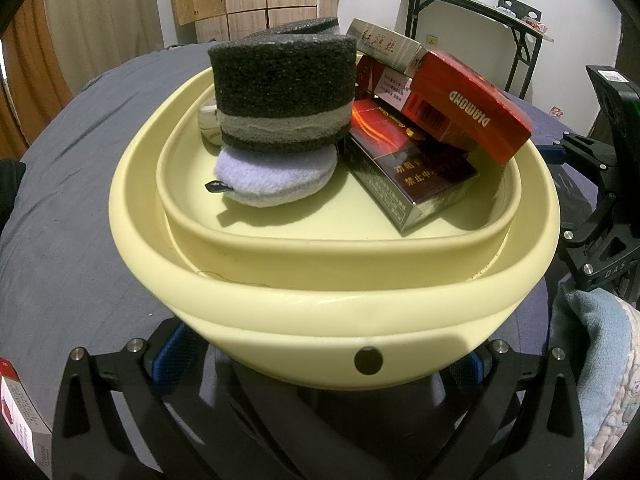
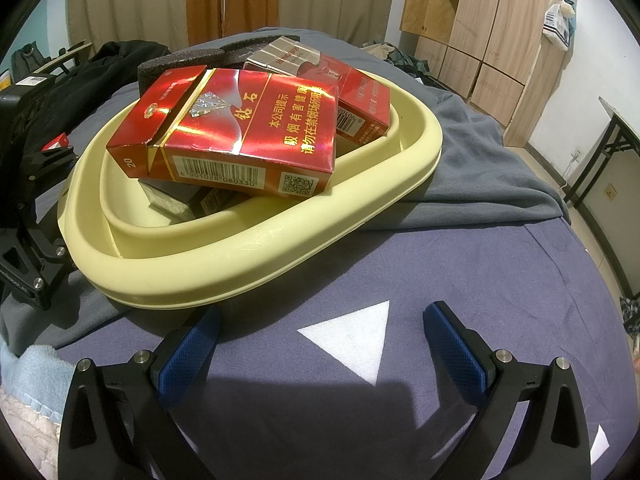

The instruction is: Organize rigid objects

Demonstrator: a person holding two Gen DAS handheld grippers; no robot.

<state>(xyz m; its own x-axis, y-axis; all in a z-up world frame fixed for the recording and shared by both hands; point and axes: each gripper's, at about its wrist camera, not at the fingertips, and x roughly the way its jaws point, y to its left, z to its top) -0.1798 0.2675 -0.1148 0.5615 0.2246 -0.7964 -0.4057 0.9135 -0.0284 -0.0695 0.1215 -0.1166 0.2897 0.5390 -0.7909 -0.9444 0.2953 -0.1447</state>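
A pale yellow basin (image 1: pixel 280 312) holds a smaller yellow tray (image 1: pixel 320 240) on the bed. In the tray, a dark grey foam roll (image 1: pixel 280 88) rests on a pale blue fleece pad (image 1: pixel 276 176). Beside them are several cigarette packs: a red Diamond pack (image 1: pixel 468 108), a maroon one (image 1: pixel 412 176) and a silver-white one (image 1: pixel 384 46). My left gripper (image 1: pixel 320 360) is open, its blue pads flanking the basin's near end. My right gripper (image 2: pixel 320 344) is open over the blue sheet, just short of the basin rim (image 2: pixel 280 236). The red pack (image 2: pixel 240 128) lies on top.
A loose cigarette pack (image 1: pixel 16 412) lies at lower left. A light blue towel (image 1: pixel 592 340) sits at the right. The basin rests on a grey blanket (image 2: pixel 480 168). Black clothing (image 2: pixel 100 68) is behind it. A folding table (image 1: pixel 472 4) and wardrobes (image 2: pixel 480 32) stand beyond the bed.
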